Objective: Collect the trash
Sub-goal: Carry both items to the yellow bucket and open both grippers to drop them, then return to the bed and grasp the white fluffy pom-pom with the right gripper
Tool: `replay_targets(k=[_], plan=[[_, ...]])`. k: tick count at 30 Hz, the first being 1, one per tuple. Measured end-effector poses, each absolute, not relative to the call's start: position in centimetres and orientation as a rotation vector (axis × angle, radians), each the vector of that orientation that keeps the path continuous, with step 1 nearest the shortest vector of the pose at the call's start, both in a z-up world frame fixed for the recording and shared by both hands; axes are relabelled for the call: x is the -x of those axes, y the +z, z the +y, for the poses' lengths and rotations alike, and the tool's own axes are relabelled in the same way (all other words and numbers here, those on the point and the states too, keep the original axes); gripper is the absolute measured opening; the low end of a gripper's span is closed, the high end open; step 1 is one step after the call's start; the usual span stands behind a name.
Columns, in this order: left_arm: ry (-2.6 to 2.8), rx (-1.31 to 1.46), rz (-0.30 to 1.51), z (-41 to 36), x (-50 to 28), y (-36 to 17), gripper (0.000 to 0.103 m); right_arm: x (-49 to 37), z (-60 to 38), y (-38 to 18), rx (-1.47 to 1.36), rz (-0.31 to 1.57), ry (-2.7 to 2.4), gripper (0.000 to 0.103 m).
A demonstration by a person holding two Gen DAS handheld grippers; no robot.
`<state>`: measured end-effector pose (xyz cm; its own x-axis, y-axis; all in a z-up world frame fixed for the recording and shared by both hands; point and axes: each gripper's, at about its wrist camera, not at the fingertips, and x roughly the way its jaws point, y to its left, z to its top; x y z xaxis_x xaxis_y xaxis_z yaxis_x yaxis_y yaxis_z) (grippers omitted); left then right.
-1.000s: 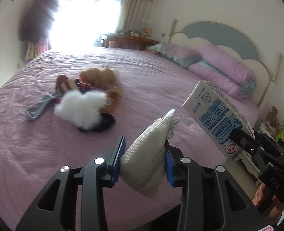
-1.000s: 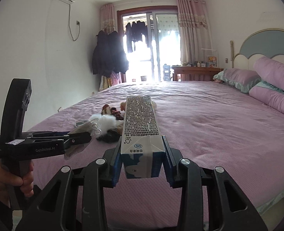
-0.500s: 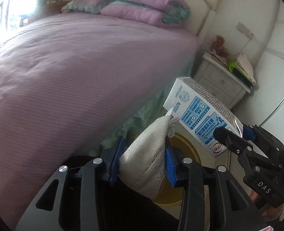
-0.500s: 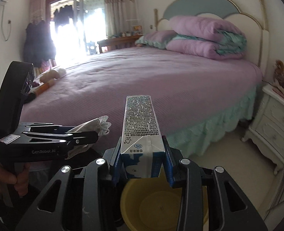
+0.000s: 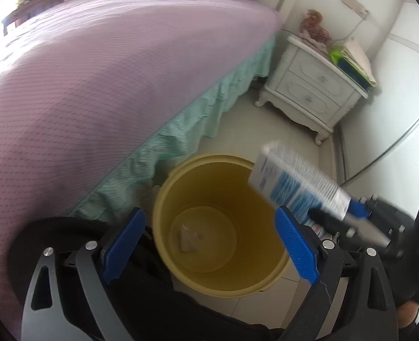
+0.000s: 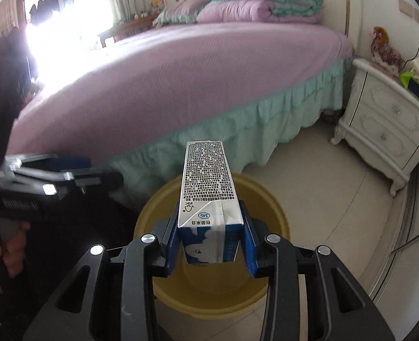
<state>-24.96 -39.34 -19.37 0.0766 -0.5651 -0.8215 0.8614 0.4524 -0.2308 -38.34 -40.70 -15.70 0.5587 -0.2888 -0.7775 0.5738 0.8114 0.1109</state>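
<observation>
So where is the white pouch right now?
In the left wrist view the pouch lies on the bottom of the yellow bin, on the floor beside the bed skirt.

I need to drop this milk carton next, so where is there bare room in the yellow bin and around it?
Inside the yellow bin, the bottom is bare except for a small white pouch near its middle. Pale floor lies free between the bin, bed skirt and nightstand. It is crowded at the rim, where both grippers hover.
</observation>
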Motion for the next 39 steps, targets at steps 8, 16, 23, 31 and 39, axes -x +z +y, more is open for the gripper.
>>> replay_targets(k=[8, 16, 23, 31, 39], plan=[[-1.061, -0.334, 1.007, -37.7, 23.4, -19.0, 0.093, 35.8, -39.0, -17.7, -0.342, 0.922, -0.46, 0.04], [-1.031, -0.309, 0.959, -36.4, 22.6, -17.4, 0.093, 35.2, -37.6, -15.6, -0.33, 0.844, -0.427, 0.041], [-0.942, -0.249, 0.867, -32.7, 20.9, -14.1, 0.093, 33.2, -36.3, -12.2, -0.26, 0.708, -0.339, 0.04], [-0.659, -0.163, 0.699, -23.3, 17.7, -8.9, 0.099, 28.1, -32.5, -7.6, -0.195, 0.536, -0.127, 0.04], [-0.373, -0.07, 0.618, -13.9, 13.9, -5.0, 0.099, 21.6, -26.2, -3.4, -0.098, 0.434, 0.128, 0.044]])
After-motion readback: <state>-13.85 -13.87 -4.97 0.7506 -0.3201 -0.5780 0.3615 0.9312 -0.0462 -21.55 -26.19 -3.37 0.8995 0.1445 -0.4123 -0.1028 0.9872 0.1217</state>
